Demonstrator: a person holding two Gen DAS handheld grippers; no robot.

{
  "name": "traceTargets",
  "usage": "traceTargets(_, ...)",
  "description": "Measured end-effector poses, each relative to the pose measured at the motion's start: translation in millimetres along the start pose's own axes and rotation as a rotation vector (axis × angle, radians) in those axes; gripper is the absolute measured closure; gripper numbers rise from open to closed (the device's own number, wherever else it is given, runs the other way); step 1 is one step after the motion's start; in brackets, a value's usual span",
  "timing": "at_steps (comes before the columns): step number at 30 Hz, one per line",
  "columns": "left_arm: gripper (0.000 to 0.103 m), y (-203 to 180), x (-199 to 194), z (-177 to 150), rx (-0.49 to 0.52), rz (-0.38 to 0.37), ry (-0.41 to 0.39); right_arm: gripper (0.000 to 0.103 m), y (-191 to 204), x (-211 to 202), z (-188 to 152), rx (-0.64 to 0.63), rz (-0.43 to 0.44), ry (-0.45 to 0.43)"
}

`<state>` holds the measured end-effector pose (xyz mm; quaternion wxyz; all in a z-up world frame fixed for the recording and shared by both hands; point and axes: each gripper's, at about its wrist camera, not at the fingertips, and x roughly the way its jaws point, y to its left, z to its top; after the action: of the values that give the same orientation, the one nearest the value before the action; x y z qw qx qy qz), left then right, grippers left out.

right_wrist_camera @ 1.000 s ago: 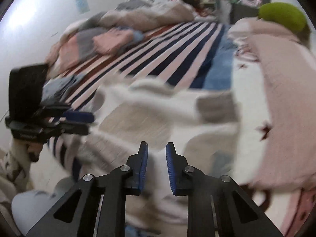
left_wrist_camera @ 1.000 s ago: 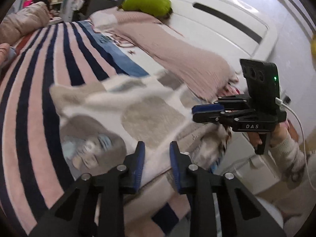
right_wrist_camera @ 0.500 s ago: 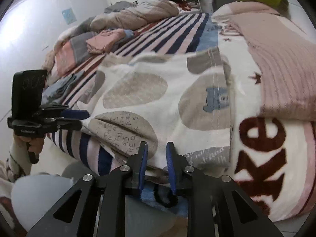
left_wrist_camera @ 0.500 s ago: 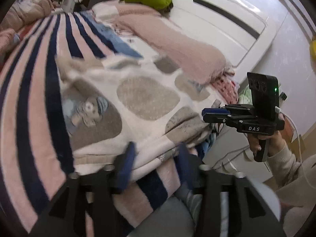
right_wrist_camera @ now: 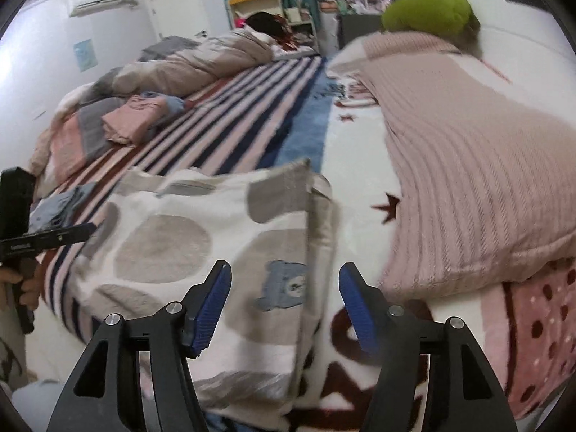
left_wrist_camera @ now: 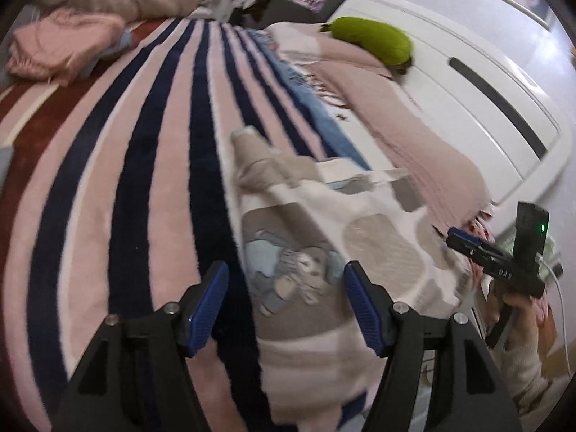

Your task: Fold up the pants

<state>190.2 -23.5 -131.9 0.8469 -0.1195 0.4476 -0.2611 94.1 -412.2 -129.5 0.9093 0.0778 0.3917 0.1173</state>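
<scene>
The pants [left_wrist_camera: 324, 244] are fleecy white with grey patches and a blue bear print. They lie flat on the bed near its front edge and show in the right wrist view too [right_wrist_camera: 216, 237]. My left gripper [left_wrist_camera: 286, 306] is open and empty, just above the pants' left side. My right gripper [right_wrist_camera: 284, 306] is open and empty, over the pants' right edge near a blue bear patch. Each gripper shows in the other's view, the right one [left_wrist_camera: 464, 241] and the left one [right_wrist_camera: 72, 232].
A striped pink and navy blanket [left_wrist_camera: 144, 180] covers the bed. A pink knitted blanket [right_wrist_camera: 468, 162] and a green pillow [right_wrist_camera: 428, 10] lie at the right. Folded pink clothes [right_wrist_camera: 133, 118] and a duvet [right_wrist_camera: 201, 64] lie at the far left. A white headboard [left_wrist_camera: 468, 82] stands behind.
Both grippers were shut on the pants while spreading them over the bed. They have opened, let the pants go, and moved forward over the cloth, which now lies still.
</scene>
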Motion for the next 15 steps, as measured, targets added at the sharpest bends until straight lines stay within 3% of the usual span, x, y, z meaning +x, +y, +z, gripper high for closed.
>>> traceTargets(4, 0.040, 3.8, 10.3, 2.4, -0.016, -0.012, 0.010, 0.045, -13.9, 22.3, 2.0, 0.023, 0.043, 0.022)
traceTargets(9, 0.040, 6.6, 12.7, 4.1, -0.026, -0.021, 0.006, 0.045, -16.6, 40.9, 19.7, 0.020, 0.095, -0.011)
traceTargets(11, 0.040, 7.1, 13.9, 4.9, -0.030, -0.026, 0.004, 0.053, -12.3, 46.6, 28.9, 0.001, 0.106, -0.025)
traceTargets(13, 0.040, 7.0, 14.5, 5.0, -0.031, -0.028, 0.003, 0.079, -6.7, 52.7, 35.6, -0.021, 0.112, -0.026)
traceTargets(15, 0.040, 6.1, 14.5, 5.2, -0.031, -0.029, 0.002, 0.095, 0.8, 57.9, 38.0, -0.058, 0.087, -0.014)
